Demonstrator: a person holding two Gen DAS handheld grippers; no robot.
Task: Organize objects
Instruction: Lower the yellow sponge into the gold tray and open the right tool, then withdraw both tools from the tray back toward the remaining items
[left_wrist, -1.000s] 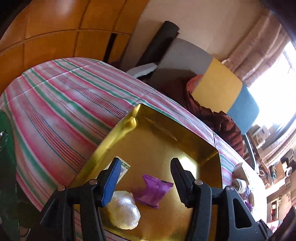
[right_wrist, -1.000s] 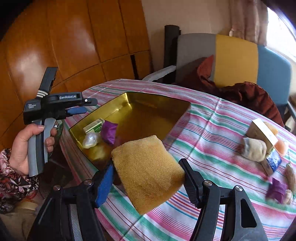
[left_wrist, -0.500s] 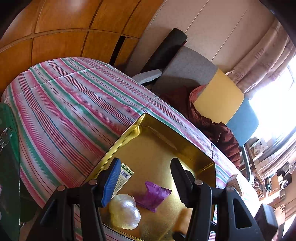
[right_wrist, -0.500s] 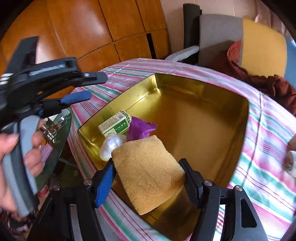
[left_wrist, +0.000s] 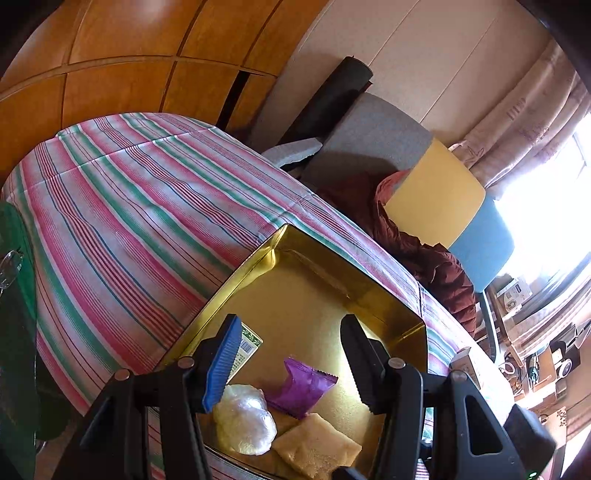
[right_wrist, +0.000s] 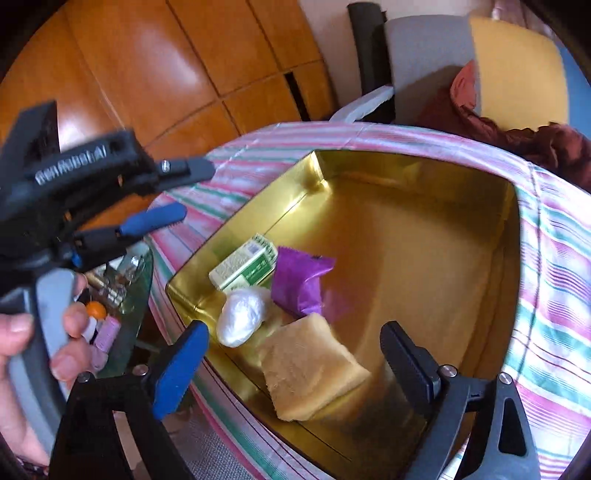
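Striped tablecloth (right_wrist: 554, 295) under gold tray (right_wrist: 461, 229), your right gripper (right_wrist: 295, 362) opening, sponge (right_wrist: 310, 365) lying loose between its jaws, your left gripper (left_wrist: 288, 362) parted over the tray, gripping nothing.

Each gripper is black moulded plastic with silver screws at its joints. The right gripper (right_wrist: 295, 365) has one ribbed blue pad and one black ribbed pad. The left gripper (left_wrist: 291, 363) matches, with white lettering on its body and a grey handle.
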